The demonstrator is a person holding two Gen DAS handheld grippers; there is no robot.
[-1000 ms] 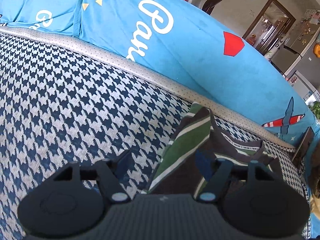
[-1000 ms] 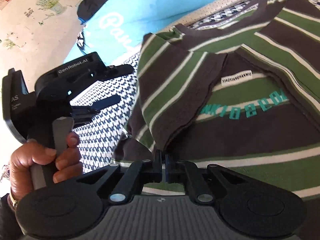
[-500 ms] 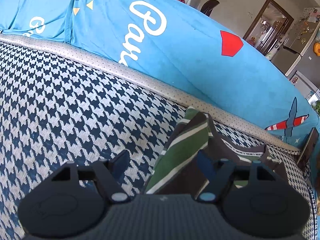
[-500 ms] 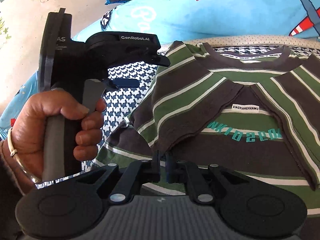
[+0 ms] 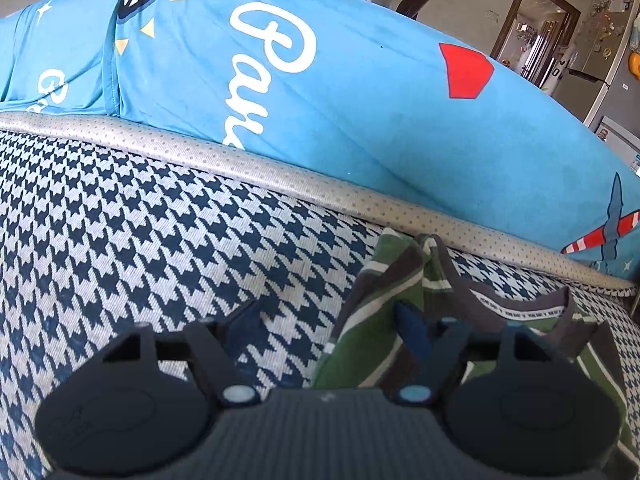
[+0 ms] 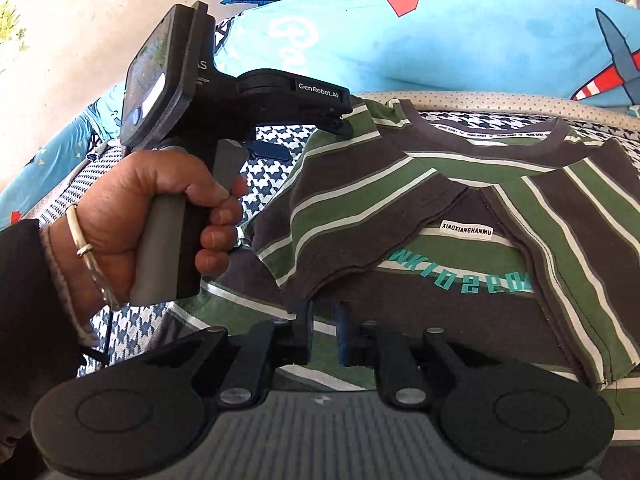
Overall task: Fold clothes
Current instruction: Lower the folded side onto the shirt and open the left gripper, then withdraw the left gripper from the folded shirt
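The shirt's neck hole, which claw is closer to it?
Left. The left claw sits at the shirt's shoulder edge beside the collar; the right claw is down near the striped shirt's lower part.

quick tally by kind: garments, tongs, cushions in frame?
Striped T-shirt: 1
Tongs: 2, left tongs, right tongs
Blue printed cushions: 2
Total: 5

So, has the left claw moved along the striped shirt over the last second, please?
Yes. The left claw has moved up along the striped shirt to its shoulder, nearer the grey piping.
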